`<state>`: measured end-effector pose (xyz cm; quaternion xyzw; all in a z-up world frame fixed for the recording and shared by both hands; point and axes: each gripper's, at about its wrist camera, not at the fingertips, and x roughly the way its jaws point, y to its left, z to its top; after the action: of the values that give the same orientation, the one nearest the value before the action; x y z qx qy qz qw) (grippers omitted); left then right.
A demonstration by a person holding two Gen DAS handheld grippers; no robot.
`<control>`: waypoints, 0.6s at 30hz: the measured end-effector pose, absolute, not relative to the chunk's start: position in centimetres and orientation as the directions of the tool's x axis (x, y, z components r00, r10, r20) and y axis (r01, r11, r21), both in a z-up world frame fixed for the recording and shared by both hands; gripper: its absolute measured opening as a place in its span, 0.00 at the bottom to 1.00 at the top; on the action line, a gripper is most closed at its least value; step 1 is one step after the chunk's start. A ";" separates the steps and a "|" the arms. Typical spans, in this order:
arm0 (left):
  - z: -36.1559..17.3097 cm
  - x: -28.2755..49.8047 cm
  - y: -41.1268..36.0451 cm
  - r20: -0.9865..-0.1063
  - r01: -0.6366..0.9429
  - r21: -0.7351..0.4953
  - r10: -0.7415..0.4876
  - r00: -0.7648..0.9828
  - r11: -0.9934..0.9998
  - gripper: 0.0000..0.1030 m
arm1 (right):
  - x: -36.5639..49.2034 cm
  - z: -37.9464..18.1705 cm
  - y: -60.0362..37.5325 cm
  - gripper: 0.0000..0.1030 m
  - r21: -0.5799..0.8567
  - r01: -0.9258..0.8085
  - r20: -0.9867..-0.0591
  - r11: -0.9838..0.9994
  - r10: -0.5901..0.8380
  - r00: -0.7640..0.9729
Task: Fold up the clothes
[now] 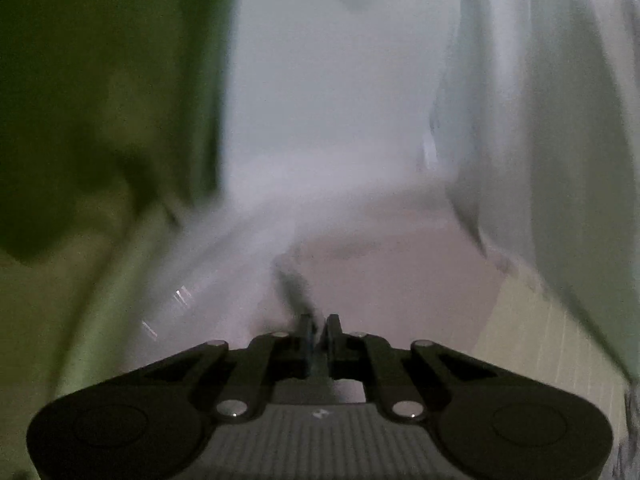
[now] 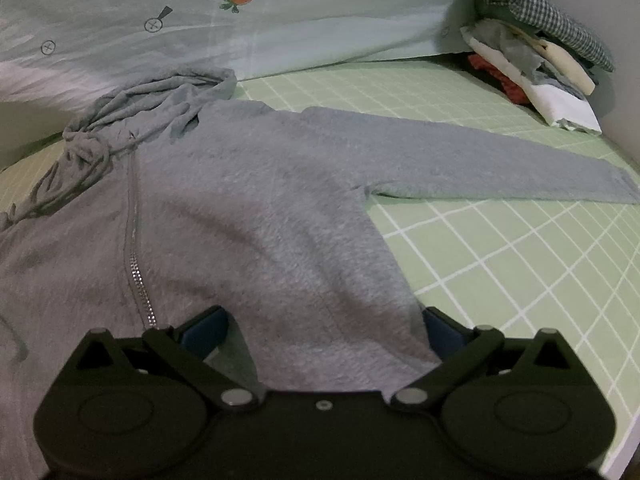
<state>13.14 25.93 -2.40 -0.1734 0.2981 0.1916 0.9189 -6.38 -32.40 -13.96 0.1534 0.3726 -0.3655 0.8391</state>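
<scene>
Your grey fleece zip-up hoodie lies flat, front up, on the green bed sheet with white grid lines; its zipper runs up the left part of the right wrist view, the hood is bunched toward the far left edge of the bed, and one sleeve stretches flat toward the right edge. Your right gripper has jaws spread wide, with the hoodie's hem between the blue pads but not pinched. Your left gripper is closed nearly tight on a thin fold of the grey fabric; that view is badly blurred. A pale green quilt with a carrot print sits along the far edge, and a messy pile of clothes is at the far right corner.
</scene>
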 end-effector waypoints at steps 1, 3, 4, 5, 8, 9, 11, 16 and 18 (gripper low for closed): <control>-1.5 12.0 26.1 -0.579 -0.466 -0.209 0.275 0.767 0.860 0.07 | -6.4 -14.0 -32.4 1.00 -0.015 0.727 -0.735 0.687 -0.500 0.458; -1.0 10.0 26.2 -0.558 -0.479 -0.209 0.299 0.774 0.852 0.08 | -6.5 -14.0 -32.4 1.00 -0.014 0.726 -0.731 0.687 -0.503 0.461; -0.9 9.0 26.1 -0.550 -0.485 -0.206 0.310 0.776 0.850 0.08 | -6.5 -14.0 -32.3 1.00 -0.014 0.726 -0.729 0.687 -0.504 0.463; -1.4 8.3 26.0 -0.561 -0.490 -0.183 0.319 0.764 0.852 0.08 | -6.5 -14.1 -32.3 1.00 -0.014 0.727 -0.727 0.687 -0.506 0.464; -4.2 6.2 26.1 -0.659 -0.546 -0.148 0.330 0.677 0.825 0.13 | -6.5 -14.1 -32.1 1.00 -0.014 0.728 -0.721 0.685 -0.512 0.467; -5.2 5.6 26.4 -0.690 -0.574 -0.168 0.320 0.649 0.802 0.13 | -6.5 -14.1 -32.1 1.00 -0.014 0.728 -0.721 0.685 -0.512 0.468; -6.5 4.9 27.1 -0.734 -0.621 -0.198 0.305 0.606 0.758 0.20 | -6.5 -14.1 -32.1 1.00 -0.015 0.727 -0.720 0.686 -0.512 0.468; -7.0 5.1 27.7 -0.744 -0.653 -0.207 0.316 0.588 0.728 0.54 | -6.5 -14.0 -32.1 1.00 -0.014 0.726 -0.723 0.688 -0.509 0.468; -7.0 5.5 28.0 -0.741 -0.656 -0.222 0.312 0.594 0.721 0.56 | -6.5 -14.0 -32.1 1.00 -0.014 0.726 -0.723 0.688 -0.508 0.468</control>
<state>5.50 28.01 -7.04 -0.2447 0.3514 0.2819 0.8586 -6.47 -32.12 -14.03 0.1493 0.3638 -0.3657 0.8436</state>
